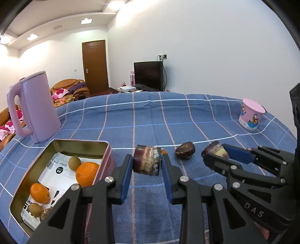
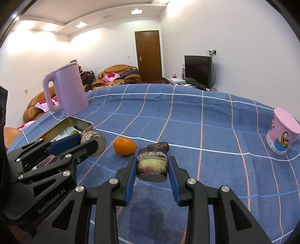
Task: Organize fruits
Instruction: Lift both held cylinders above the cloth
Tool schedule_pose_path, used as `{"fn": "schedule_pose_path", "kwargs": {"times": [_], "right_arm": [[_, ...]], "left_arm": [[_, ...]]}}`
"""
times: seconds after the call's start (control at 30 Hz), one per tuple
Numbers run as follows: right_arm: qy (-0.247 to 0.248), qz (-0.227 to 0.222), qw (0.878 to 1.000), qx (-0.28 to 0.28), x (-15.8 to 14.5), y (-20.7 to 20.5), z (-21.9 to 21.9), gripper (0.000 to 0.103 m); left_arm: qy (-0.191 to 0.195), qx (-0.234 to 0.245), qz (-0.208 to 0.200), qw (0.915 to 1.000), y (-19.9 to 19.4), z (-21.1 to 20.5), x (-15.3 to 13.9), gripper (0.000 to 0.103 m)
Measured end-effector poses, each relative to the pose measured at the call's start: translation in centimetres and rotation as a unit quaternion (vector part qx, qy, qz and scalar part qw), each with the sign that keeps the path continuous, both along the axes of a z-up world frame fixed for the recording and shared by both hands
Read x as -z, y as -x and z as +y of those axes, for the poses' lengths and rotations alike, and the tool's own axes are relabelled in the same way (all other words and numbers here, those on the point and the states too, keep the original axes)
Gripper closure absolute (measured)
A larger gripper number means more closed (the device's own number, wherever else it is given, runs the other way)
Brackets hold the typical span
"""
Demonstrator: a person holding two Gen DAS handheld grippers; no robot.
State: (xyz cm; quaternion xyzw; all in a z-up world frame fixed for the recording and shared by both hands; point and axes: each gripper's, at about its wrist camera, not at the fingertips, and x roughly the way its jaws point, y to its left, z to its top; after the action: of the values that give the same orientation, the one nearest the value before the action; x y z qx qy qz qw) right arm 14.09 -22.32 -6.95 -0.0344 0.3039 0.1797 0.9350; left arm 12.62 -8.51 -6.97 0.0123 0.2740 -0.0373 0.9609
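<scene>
Both claws loaded, one sugarcane chunk each.
Left claw (image 1: 147, 162) pinches a sugarcane piece (image 1: 147, 160) just right of the tin box (image 1: 107, 150); right claw (image 2: 151, 167) pinches another sugarcane piece (image 2: 152, 163). Stiff, light, waxy rind: clamp mid-length across the round sides.

walls: white (image 2: 116, 43) | door: brown (image 2: 149, 55) | sofa: orange (image 2: 120, 74) | TV: black (image 2: 197, 70) | ceiling lights: on (image 2: 136, 12)
</scene>
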Motion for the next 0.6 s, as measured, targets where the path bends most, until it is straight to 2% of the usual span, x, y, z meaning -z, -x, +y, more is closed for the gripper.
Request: {"fn": "schedule_pose_path", "kwargs": {"times": [0.6], "right_arm": [[-0.005,-0.046,0.999,0.004,-0.8,1.6,-0.2,0.068]], "left_arm": [[-0.005,-0.008,-0.028,0.9995,0.9,0.1,-0.5,0.070]]}}
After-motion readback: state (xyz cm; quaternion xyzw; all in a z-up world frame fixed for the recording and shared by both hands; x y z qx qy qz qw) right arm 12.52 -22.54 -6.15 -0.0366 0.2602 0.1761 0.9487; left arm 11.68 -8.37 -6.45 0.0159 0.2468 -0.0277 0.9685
